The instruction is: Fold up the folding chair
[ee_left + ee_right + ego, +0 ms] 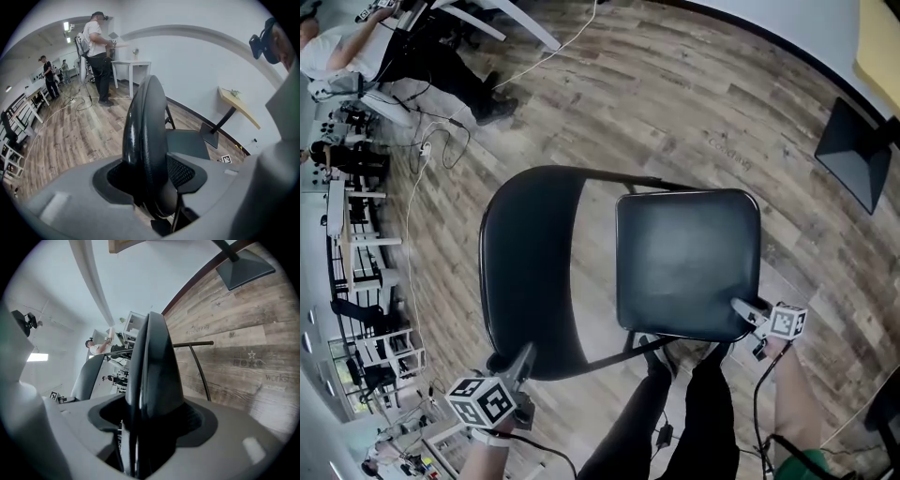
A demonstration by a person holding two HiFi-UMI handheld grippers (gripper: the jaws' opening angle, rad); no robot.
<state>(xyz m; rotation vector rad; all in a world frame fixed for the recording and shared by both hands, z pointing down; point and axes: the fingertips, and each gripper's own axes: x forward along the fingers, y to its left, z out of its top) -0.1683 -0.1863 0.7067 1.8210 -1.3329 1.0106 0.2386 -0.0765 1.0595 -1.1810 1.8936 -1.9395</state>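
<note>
Folding chair [609,272] stands open on the wood floor [675,94], directly below the person, backrest [525,272] to the left and seat [687,262] to the right in the head view. Left gripper [523,358] is at the near end of the backrest's curved top edge. In the left gripper view the padded edge [145,140] runs up between the jaws and fills the gap; it looks clamped, though the contact on the left side is in shadow. Right gripper [742,309] is at the seat's near right corner. In the right gripper view the seat edge [152,371] sits wedged between the jaws, which are clenched on it. Left gripper tips steeply down, with its marker cube [483,401] low in the frame. The right one lies flatter, forearm [792,403] coming in from the bottom right. The person's legs [675,422] are just beside the seat's near edge.
</note>
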